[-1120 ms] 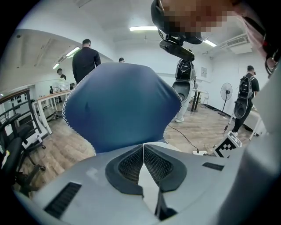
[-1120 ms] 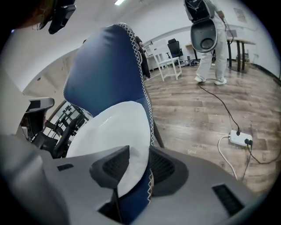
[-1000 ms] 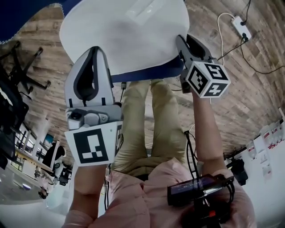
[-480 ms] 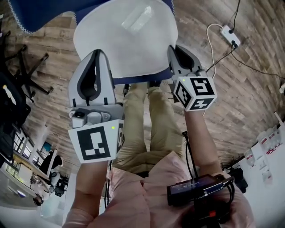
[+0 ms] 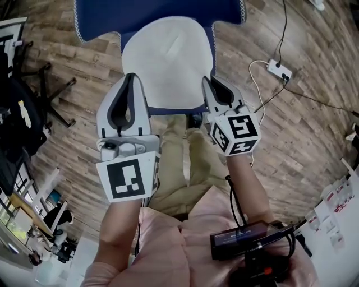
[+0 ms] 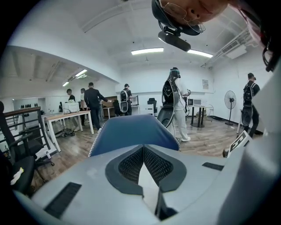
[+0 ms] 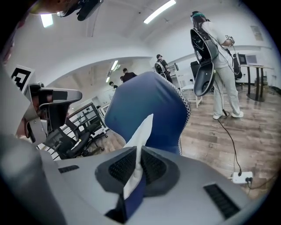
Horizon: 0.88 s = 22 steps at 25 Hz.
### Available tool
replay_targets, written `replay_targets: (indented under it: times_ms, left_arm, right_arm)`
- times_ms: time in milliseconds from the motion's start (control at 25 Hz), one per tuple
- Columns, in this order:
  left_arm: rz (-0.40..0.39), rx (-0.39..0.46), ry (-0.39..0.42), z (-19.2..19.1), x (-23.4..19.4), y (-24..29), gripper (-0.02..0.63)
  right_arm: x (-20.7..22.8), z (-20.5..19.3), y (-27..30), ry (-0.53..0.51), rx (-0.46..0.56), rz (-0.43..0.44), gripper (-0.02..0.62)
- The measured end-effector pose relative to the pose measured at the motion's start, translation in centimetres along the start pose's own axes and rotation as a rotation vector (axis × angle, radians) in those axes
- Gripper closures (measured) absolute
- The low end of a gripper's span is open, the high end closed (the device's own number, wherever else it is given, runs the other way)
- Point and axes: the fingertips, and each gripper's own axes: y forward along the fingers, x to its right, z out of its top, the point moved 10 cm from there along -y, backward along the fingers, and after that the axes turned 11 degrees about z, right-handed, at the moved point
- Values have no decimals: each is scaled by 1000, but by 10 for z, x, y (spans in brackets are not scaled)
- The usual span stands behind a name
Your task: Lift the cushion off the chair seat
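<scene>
A: Left gripper (image 5: pixel 130 81)?
B: Jaws pinched tight on the white cushion (image 5: pixel 167 61), at its near edge, 7 o'clock corner.
A: Right gripper (image 5: pixel 210 87)?
B: Clamped on the 5 o'clock corner, with the blue underside showing between the pads.
A: Beyond?
B: The cushion spreads toward 12 o'clock, blue chair (image 5: pixel 146 14) back behind it. Power strip (image 5: pixel 278 69) at 2 o'clock.

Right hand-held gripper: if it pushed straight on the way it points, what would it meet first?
The right hand-held gripper is shut on the white cushion; straight beyond stands the blue chair back, probably next, though depth is unclear.
</scene>
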Motion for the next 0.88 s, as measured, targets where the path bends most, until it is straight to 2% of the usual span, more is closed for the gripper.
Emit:
replay_targets:
  times_ms: [360,640,880]
  left_arm:
    - [16,68,-43,48,2,-45,592]
    - [40,145,-40,87,9,-73,592]
    - [69,246,-38,128,12,-98,592]
  right_arm:
    - [-46,60,-39,-114,72,16,566]
    - [-73,98,-77,-226,114,21,568]
    - [-89,138,-118,-287,196,17,568]
